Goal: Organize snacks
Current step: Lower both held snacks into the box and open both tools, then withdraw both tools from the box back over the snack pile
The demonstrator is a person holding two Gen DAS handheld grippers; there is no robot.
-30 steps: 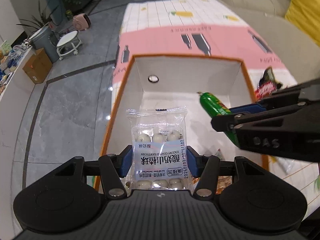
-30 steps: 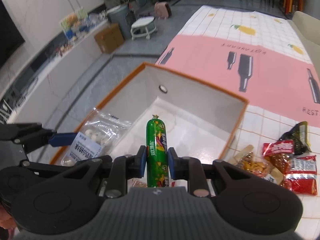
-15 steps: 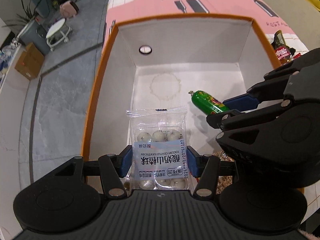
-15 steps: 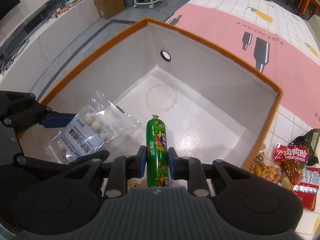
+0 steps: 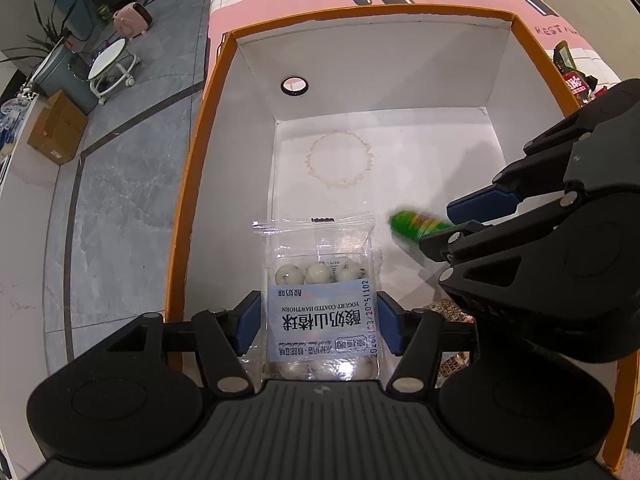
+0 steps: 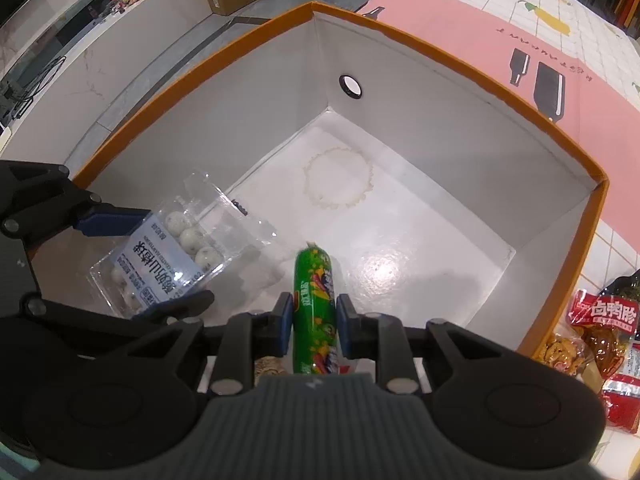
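While gripped, clear pouch [image 5: 320,280] shows white balls

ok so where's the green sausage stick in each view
Left wrist view: the green sausage stick is at right of centre, only its blurred tip showing from the right gripper, over the box floor.
Right wrist view: it stands upright at bottom centre, clamped in the right gripper.
Shared landmark: the round hole in the box's far wall.
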